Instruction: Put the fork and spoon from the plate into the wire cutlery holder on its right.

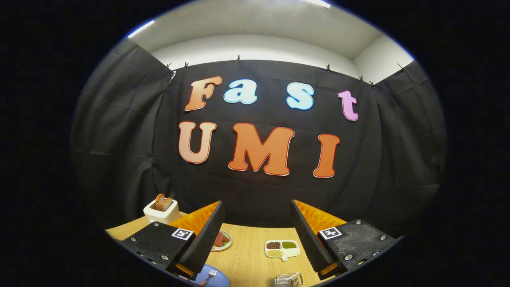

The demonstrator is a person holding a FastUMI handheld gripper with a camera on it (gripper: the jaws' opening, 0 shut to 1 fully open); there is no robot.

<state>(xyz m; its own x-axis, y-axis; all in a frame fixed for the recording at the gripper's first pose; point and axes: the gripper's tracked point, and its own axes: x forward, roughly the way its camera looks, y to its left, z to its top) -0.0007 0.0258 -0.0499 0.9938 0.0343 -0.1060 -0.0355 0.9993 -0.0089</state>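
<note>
A blue plate [217,279] lies on the wooden table just below and inside my left finger, with a fork [209,276] resting on it, tines pointing away. The spoon is hidden. To the plate's right stands the wire cutlery holder [287,280], near the inner side of my right finger. My gripper [257,209] is held high over the table, open wide, with nothing between its fingers.
A white toaster [161,210] with bread slices stands at the back left of the table. A small plate of food [221,240] peeks from behind my left finger. A white divided dish [282,248] with grains sits mid-table between the fingers.
</note>
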